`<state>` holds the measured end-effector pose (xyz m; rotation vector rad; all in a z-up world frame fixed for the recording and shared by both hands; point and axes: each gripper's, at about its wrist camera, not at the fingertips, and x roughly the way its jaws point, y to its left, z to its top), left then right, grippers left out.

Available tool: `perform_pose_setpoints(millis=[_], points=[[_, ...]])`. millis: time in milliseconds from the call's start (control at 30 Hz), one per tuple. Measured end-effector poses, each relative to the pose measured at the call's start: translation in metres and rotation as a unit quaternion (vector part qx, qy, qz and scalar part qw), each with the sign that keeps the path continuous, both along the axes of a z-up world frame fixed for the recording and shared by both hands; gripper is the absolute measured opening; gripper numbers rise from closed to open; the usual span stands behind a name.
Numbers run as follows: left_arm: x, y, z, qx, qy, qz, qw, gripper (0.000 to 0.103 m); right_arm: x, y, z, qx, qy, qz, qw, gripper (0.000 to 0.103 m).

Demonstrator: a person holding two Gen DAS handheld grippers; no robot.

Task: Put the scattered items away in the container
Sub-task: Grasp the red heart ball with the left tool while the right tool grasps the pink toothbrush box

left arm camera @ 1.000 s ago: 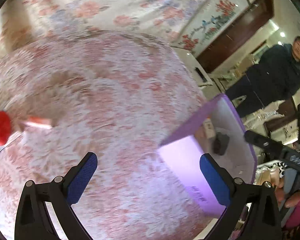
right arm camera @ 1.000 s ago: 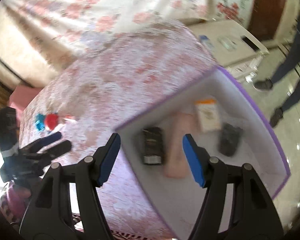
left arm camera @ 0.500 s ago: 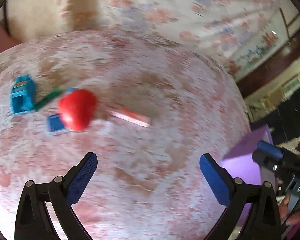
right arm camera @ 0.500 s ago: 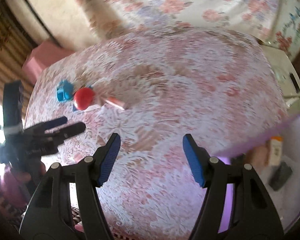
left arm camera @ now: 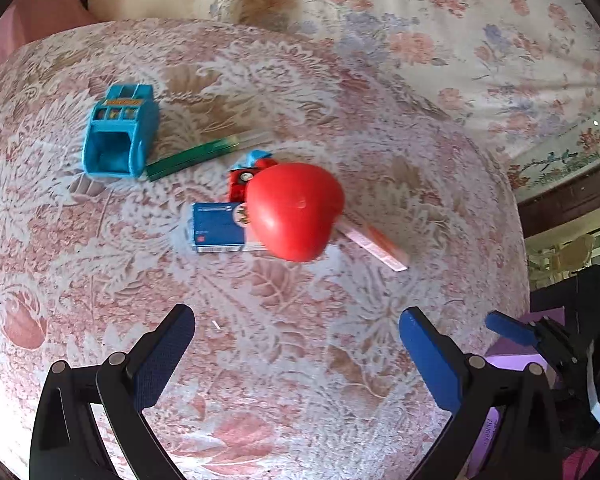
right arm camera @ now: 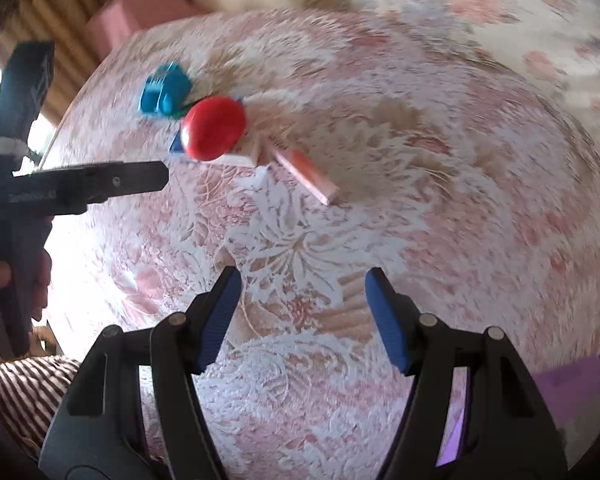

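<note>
A red heart-shaped object (left arm camera: 296, 210) lies on the lace-covered table over a blue and white box (left arm camera: 216, 228) and a small red toy (left arm camera: 242, 178). A pink and orange stick (left arm camera: 374, 242), a green stick (left arm camera: 196, 154) and a blue plastic toy (left arm camera: 118, 136) lie around it. My left gripper (left arm camera: 296, 344) is open and empty, a short way in front of the heart. My right gripper (right arm camera: 300, 312) is open and empty, farther from the pile; the heart (right arm camera: 214, 128) and the pink stick (right arm camera: 304, 174) show there. The purple container (left arm camera: 512, 356) shows only as a corner.
The lace tablecloth (left arm camera: 340, 360) covers the round table. A floral fabric (left arm camera: 460, 32) hangs behind it. A pink block (right arm camera: 136, 12) stands beyond the table's far left. The left gripper (right arm camera: 100, 186) shows at the left of the right wrist view.
Both grippers have swung left, away from the purple container and toward the pile of items. The heart and the other items now sit nearer the middle of both views.
</note>
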<state>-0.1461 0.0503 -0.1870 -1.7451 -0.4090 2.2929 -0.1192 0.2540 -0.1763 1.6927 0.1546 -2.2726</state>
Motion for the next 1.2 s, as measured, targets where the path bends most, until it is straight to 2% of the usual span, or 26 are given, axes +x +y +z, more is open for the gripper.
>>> perform_pose_setpoints(millis=[133,200,267,567,767,1000,1200], points=[[-0.004,-0.005,-0.008,0.000,-0.013,0.009,0.9999,0.103,-0.023,-0.007,-0.017,0.005,-0.009,0.037,0.999,0.067],[-0.007,-0.008,-0.012,0.002,-0.020,0.015,0.9997,0.103,-0.037,-0.010,-0.024,0.009,-0.015,0.051,0.999,0.060],[-0.012,-0.010,-0.014,0.004,-0.025,0.022,0.9994,0.103,-0.051,-0.010,-0.033,0.015,-0.024,0.062,0.998,0.059],[-0.036,-0.002,-0.016,0.009,-0.027,0.046,0.9985,0.103,-0.086,-0.024,-0.058,0.041,-0.045,0.133,0.989,0.054],[-0.049,0.007,-0.022,0.014,-0.029,0.056,0.9979,0.103,-0.100,-0.028,-0.067,0.029,-0.048,0.143,0.988,0.046],[-0.058,0.012,-0.028,-0.008,-0.028,0.065,0.9975,0.102,-0.109,-0.028,-0.071,0.000,-0.048,0.144,0.988,0.044],[-0.067,0.019,-0.033,-0.032,-0.028,0.064,0.9971,0.093,-0.110,-0.029,-0.071,-0.002,-0.041,0.155,0.987,0.040]])
